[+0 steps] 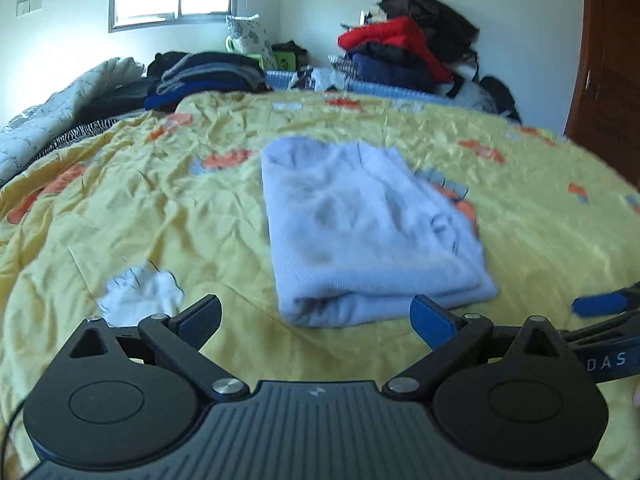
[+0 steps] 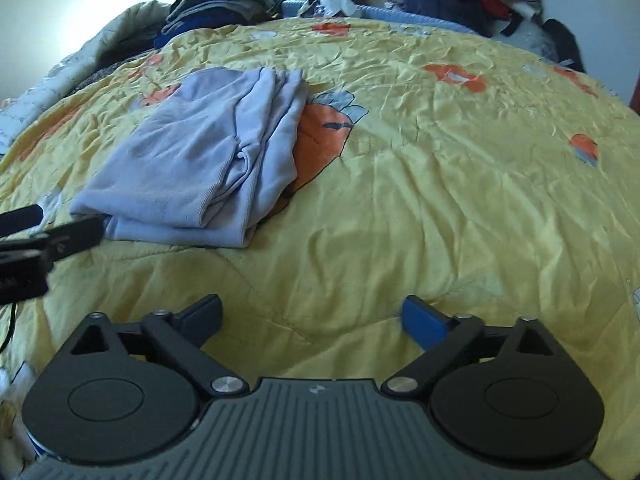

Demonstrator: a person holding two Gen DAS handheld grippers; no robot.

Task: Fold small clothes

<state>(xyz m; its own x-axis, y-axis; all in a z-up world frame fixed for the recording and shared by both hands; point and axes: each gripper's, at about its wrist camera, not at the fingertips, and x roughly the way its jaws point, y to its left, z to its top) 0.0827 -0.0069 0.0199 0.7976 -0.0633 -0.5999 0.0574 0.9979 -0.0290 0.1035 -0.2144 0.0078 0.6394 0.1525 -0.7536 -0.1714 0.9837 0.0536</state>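
Note:
A light blue garment point(image 1: 360, 224) lies folded into a rectangle on the yellow quilt point(image 1: 168, 208). My left gripper point(image 1: 316, 318) is open and empty, just short of the garment's near folded edge. In the right wrist view the same garment point(image 2: 200, 156) lies to the upper left. My right gripper point(image 2: 312, 316) is open and empty over bare quilt point(image 2: 440, 184), to the right of the garment. The right gripper's fingers point(image 1: 600, 305) show at the right edge of the left view; the left gripper's fingers point(image 2: 76, 234) show at the left edge of the right view.
A small white cloth point(image 1: 140, 292) lies on the quilt left of the garment. Piles of dark clothes point(image 1: 208, 76) and a red and navy heap point(image 1: 400, 52) stand at the far edge of the bed. A wooden door point(image 1: 608, 60) is at the right.

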